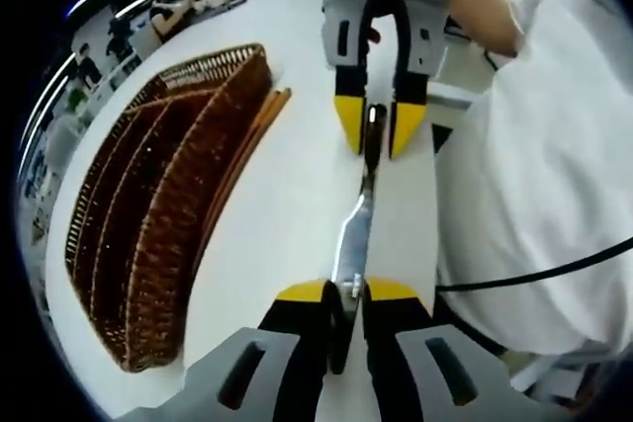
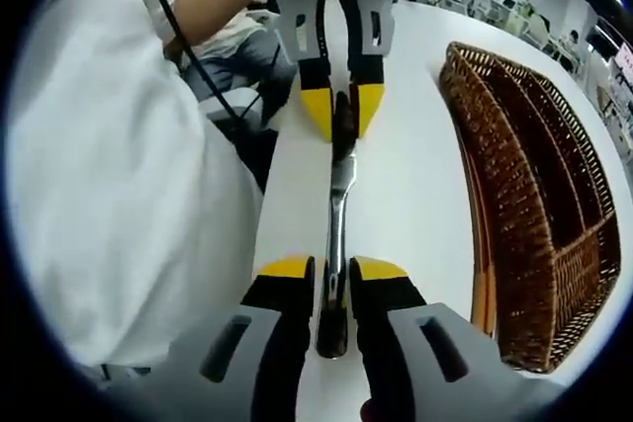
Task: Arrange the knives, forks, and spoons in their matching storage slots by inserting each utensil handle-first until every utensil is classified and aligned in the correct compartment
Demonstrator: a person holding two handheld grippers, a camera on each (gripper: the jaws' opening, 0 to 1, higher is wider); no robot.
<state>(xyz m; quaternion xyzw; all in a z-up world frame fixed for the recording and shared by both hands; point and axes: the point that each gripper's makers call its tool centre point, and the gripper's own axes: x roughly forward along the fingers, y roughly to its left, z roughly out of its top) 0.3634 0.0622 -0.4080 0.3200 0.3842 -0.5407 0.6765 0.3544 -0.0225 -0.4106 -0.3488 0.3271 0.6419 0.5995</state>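
One silver metal utensil [image 1: 353, 234] [image 2: 337, 207] is held level above the white table [image 1: 287, 214], with a gripper at each end. In the left gripper view, my left gripper [image 1: 348, 292] is shut on its wider end, and my right gripper [image 1: 377, 127] comes in from the top, shut on the narrow end. In the right gripper view, my right gripper [image 2: 333, 268] clamps the slim handle, and my left gripper [image 2: 343, 108] pinches the far end. The brown wicker organiser [image 1: 168, 244] [image 2: 499, 155] with long narrow slots lies beside the utensil; I see nothing in its slots.
A thin wooden strip [image 1: 255, 140] [image 2: 482, 294] lies along the organiser's near wall. The person's white clothing [image 1: 534, 195] [image 2: 119, 175] crowds the table edge, with a black cable [image 1: 534, 274] across it. Other people sit at tables far behind.
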